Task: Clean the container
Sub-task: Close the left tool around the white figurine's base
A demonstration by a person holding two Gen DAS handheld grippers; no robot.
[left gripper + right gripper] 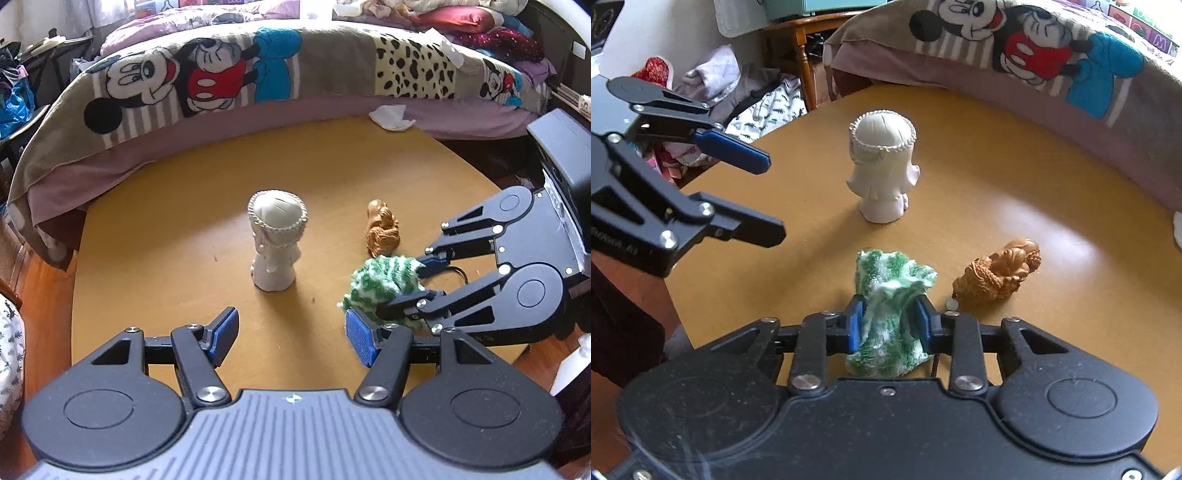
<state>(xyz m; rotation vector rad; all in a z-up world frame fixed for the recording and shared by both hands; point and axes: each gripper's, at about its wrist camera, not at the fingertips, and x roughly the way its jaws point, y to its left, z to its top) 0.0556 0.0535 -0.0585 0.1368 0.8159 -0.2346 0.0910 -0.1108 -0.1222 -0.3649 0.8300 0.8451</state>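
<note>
White container (276,246) stands mid-frame on my tabletop (166,236); left claw (291,338) angled down, gaping empty; right claw (889,325) pinches green cloth (890,317).

Table (166,240): wood-look top, smooth, low sheen. Container (276,243): white, matt, ceramic-like, braided rim. Figurine (382,234): carved, brown, rough-textured. Cloth (890,295): green-white, fuzzy. Grippers: matt black plastic, metal screws, ribbed blue pads (223,338). Blanket (229,74), 12 o'clock: fleece.
</note>
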